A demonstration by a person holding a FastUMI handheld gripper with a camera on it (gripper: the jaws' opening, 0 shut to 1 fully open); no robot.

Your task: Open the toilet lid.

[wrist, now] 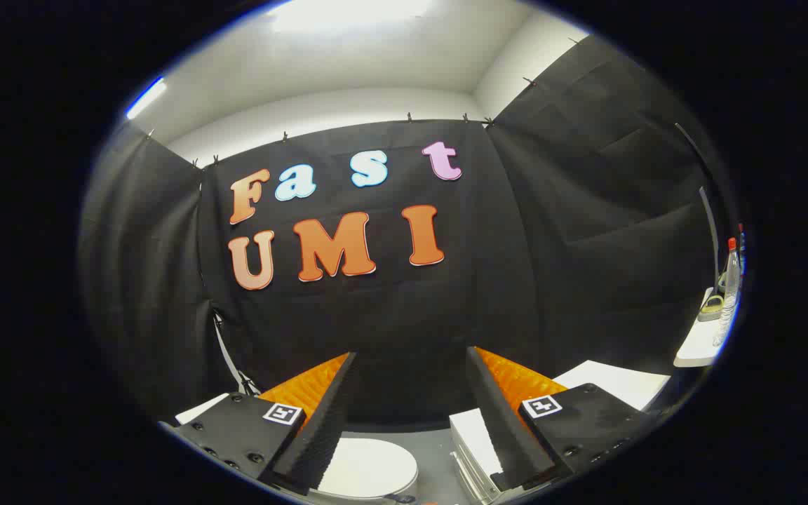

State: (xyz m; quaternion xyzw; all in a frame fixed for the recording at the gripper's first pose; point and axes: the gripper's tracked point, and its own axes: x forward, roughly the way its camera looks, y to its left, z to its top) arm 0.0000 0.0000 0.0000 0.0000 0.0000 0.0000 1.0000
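Observation:
A white toilet with its lid (367, 468) lying flat and closed sits low down, below the gap between my fingers and mostly under the left one. My gripper (411, 359) is held well above it, open, with nothing between the fingers (327, 414). Both fingers point toward the black cloth wall beyond. The toilet's bowl and base are hidden by the left finger.
A white boxy unit (473, 442) stands to the right of the toilet, partly behind the right finger. A white surface (621, 382) lies farther right. On a white shelf (695, 347) at the far right stand a clear bottle (730, 280) and a small item.

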